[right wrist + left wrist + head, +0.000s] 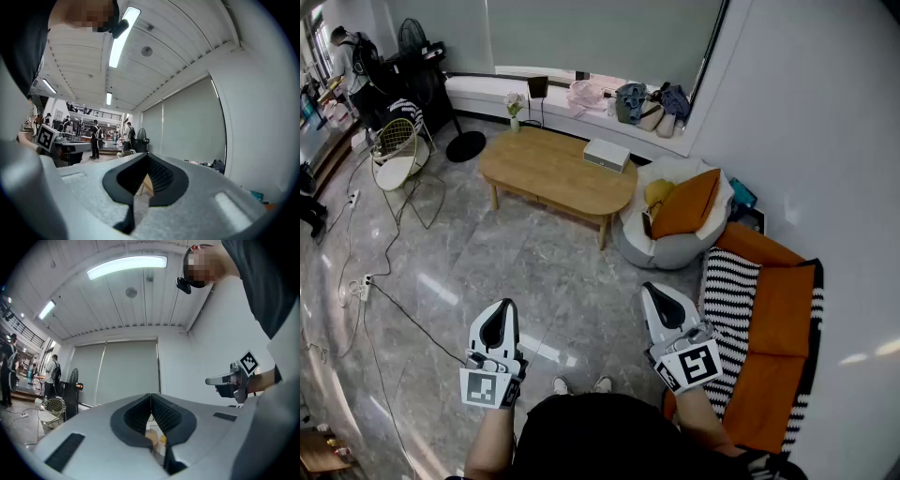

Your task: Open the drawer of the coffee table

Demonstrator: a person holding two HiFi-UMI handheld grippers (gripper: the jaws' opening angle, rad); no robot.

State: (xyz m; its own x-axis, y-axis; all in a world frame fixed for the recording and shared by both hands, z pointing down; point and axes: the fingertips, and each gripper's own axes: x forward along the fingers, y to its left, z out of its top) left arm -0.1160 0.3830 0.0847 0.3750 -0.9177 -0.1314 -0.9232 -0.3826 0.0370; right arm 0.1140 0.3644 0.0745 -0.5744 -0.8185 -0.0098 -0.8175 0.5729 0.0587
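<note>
I hold left gripper (499, 315) and right gripper (657, 298) closed and empty, with the coffee table (551, 169) well ahead.

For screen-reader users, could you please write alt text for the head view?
A person holds the left gripper and right gripper, both shut, toward a wooden coffee table across a grey floor. A beanbag with an orange cushion sits beside it, an orange sofa at right.
</note>
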